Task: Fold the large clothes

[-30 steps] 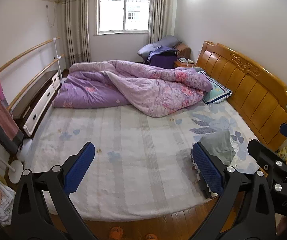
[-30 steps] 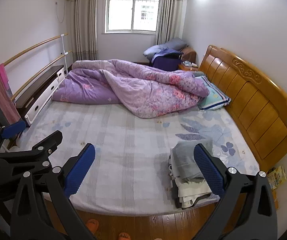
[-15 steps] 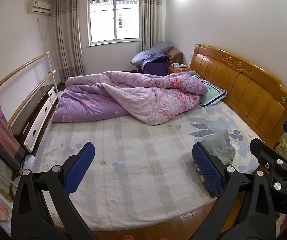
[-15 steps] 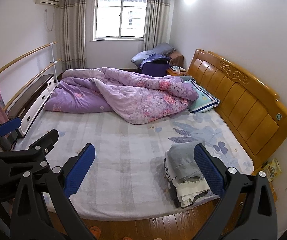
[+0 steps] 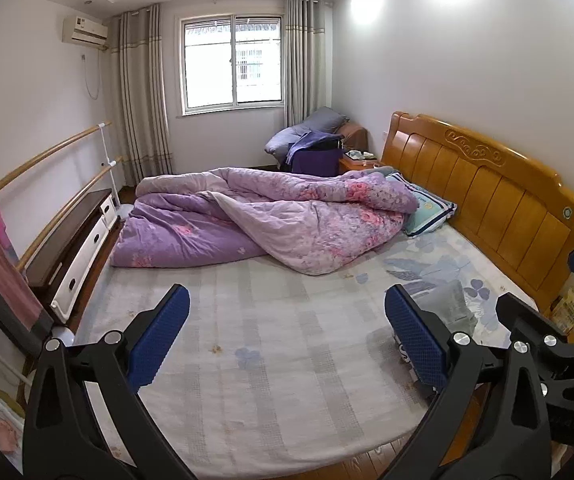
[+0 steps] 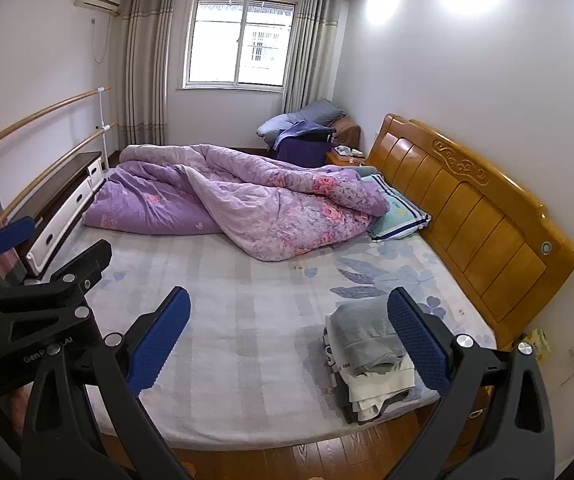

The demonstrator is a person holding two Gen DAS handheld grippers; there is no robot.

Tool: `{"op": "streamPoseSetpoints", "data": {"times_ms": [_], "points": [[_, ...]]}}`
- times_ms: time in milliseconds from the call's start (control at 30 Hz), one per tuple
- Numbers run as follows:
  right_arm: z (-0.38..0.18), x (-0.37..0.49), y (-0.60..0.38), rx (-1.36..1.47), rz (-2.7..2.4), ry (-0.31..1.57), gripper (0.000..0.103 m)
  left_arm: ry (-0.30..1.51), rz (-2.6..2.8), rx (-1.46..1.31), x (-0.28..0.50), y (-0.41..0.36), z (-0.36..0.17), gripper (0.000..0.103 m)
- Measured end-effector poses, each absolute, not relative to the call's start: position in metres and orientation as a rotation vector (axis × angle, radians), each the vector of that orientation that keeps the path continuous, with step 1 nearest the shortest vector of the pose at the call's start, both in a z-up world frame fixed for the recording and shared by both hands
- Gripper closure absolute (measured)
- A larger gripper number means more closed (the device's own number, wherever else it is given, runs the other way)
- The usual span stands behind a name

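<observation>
I hold both grippers up in the air at the foot side of the bed (image 6: 247,340), and both point across it toward the window (image 6: 241,42).

My left gripper (image 5: 287,336) has its two blue pads (image 5: 161,334) spread wide apart. There is nothing between them, only the bed sheet far below. It is level, not tipped to one side.

My right gripper (image 6: 289,336) is the same. Its blue pads (image 6: 417,340) are spread wide and hold nothing. It is level too.

The two grippers are side by side. In the left view I see a part of the right one near the bed's wooden headboard (image 5: 487,196). In the right view I see the left one on the far side from the headboard, by the long cabinet (image 6: 59,208).

The pile of folded clothes (image 6: 367,360) lies on the bed, at the corner by the foot edge, on the headboard side. A grey piece is on top and white pieces are under it. In the left view most of the pile hides behind one pad, so I only see the grey top (image 5: 449,304). No gripper touches the pile.

A big purple quilt (image 6: 247,200) lies bunched up on the window side of the bed. A pillow (image 6: 397,212) sits next to the headboard, just touching the quilt.
</observation>
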State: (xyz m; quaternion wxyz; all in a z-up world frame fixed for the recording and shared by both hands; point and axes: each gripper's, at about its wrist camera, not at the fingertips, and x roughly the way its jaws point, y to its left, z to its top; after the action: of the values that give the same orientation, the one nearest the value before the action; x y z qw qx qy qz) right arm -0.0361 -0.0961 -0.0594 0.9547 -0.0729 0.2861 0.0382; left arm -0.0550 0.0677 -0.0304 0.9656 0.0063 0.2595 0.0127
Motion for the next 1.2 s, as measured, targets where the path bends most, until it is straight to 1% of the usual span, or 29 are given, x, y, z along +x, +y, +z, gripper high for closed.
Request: {"op": "streamPoseSetpoints", "data": {"times_ms": [500, 1200], "points": [[-0.060, -0.038, -0.092, -0.147, 0.073, 0.581, 0.008, 0.499, 0.059, 0.010, -0.063, 0.076, -0.029, 0.005], [-0.061, -0.039, -0.093, -0.145, 0.065, 0.578, 0.008, 0.513, 0.037, -0.004, -0.067, 0.078, -0.031, 0.005]]}}
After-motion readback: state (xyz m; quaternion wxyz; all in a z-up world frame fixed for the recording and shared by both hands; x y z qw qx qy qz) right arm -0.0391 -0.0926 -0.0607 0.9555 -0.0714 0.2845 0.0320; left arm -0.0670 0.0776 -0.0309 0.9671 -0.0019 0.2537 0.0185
